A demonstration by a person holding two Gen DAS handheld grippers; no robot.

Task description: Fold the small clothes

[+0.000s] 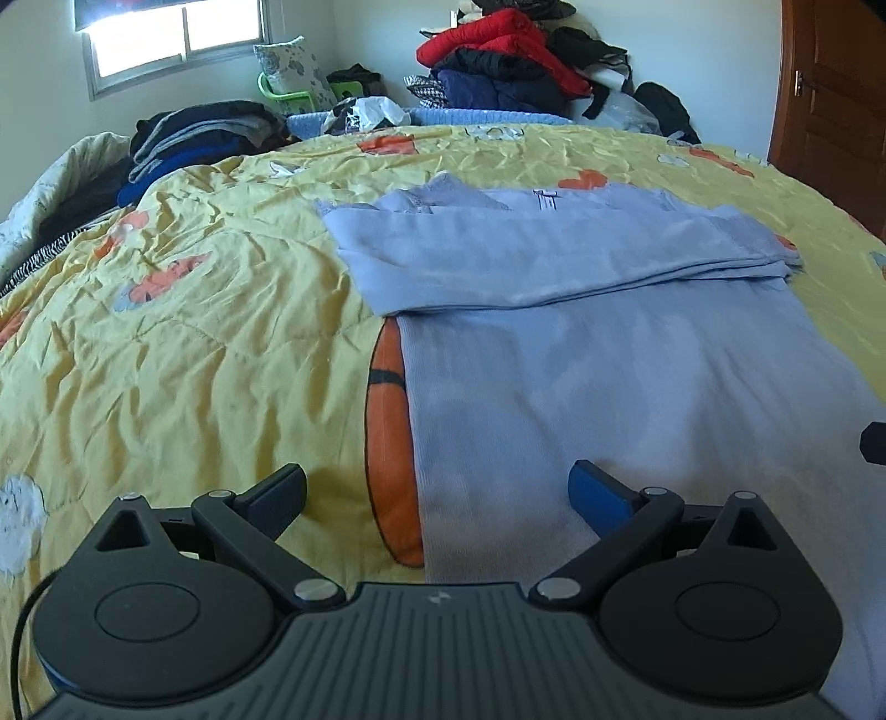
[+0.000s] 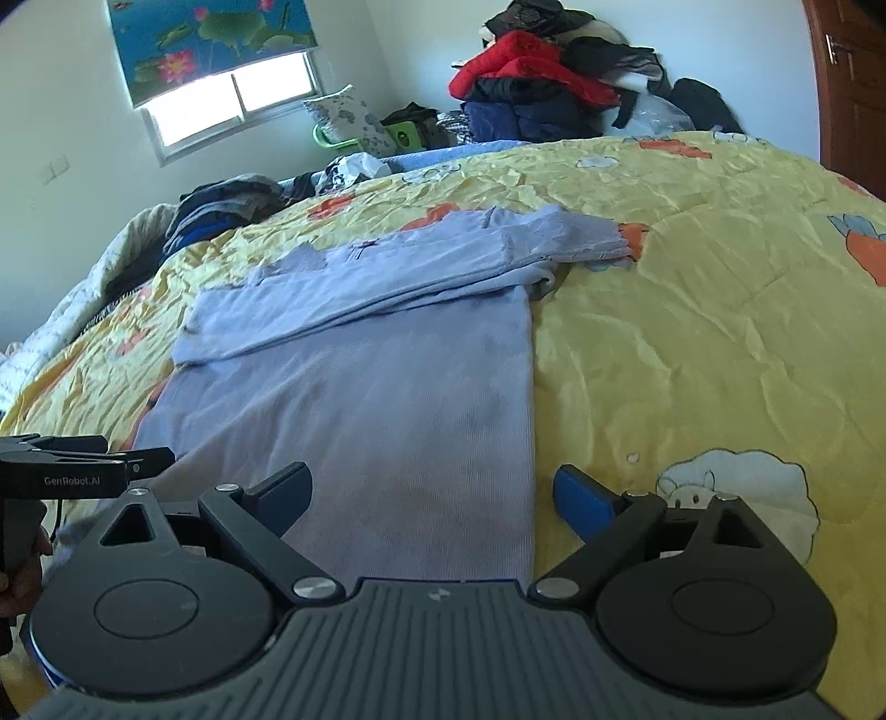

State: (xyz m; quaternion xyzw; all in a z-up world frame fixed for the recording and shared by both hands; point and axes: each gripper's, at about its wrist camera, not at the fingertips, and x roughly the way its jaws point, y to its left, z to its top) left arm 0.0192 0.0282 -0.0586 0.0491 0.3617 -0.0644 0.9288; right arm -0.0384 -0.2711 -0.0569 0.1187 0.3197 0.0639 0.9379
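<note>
A light lavender long-sleeved top point(image 1: 609, 382) point(image 2: 387, 387) lies flat on the yellow patterned bedspread point(image 1: 194, 332) point(image 2: 692, 332), its sleeves folded across the upper part. My left gripper point(image 1: 440, 493) is open, hovering over the top's near left edge, nothing between its fingers. In the right wrist view my right gripper point(image 2: 434, 490) is open above the top's near right edge, also holding nothing. The left gripper point(image 2: 94, 459) shows at that view's left edge, held by a hand point(image 2: 22, 576).
A pile of dark folded clothes point(image 1: 183, 144) point(image 2: 232, 210) sits at the bed's far left. Jackets, one red point(image 1: 498, 50) point(image 2: 526, 72), are heaped against the far wall. A wooden door point(image 1: 830, 111) stands at right, a window point(image 2: 232, 105) at left.
</note>
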